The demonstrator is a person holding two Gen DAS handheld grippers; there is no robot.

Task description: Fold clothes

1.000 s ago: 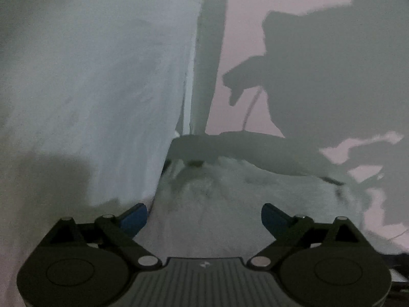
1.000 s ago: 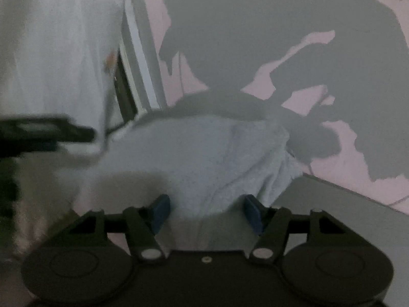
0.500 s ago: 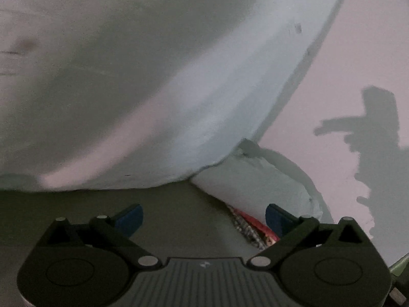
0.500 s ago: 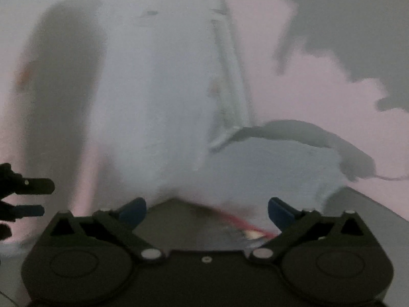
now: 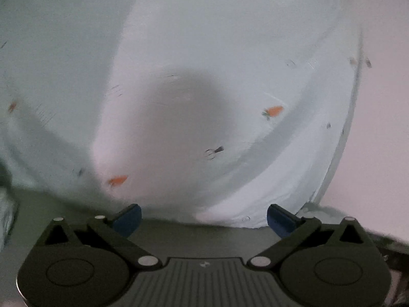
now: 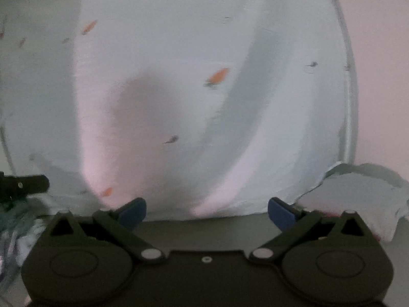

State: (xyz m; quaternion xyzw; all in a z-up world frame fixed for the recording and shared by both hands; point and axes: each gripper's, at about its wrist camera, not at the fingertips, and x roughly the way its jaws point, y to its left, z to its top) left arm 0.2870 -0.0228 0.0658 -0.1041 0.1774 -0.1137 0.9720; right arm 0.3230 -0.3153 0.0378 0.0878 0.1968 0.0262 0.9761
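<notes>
A pale pink wall [image 5: 383,102] forms the background at the right edge of both wrist views, and a dull grey desk [image 5: 204,232] fills the foreground beneath each claw. Most of each view is taken up by a large pale blue-white cloth printed with small orange carrots and dark marks [image 5: 230,51], which hangs like a curtain behind the desk; its lower edge meets the desk top just beyond the claw tips, and a soft dark shadow lies across its middle. In the right wrist view a crumpled white garment [image 6: 358,199] lies on the desk at the right, just beside the hanging cloth's lower right corner, with a sliver of red fabric showing under it. In the same view a rumpled heap of teal and patterned clothing [image 6: 15,227] sits at the far left edge. The left claw [image 5: 203,217] has its blue-padded fingers [image 5: 127,217] spread wide apart with nothing between them. The right claw [image 6: 206,213] is likewise spread fully, its blue pads [image 6: 281,213] clear of any fabric. A dark claw finger [image 6: 25,184] projects in from the left edge of the right wrist view.
</notes>
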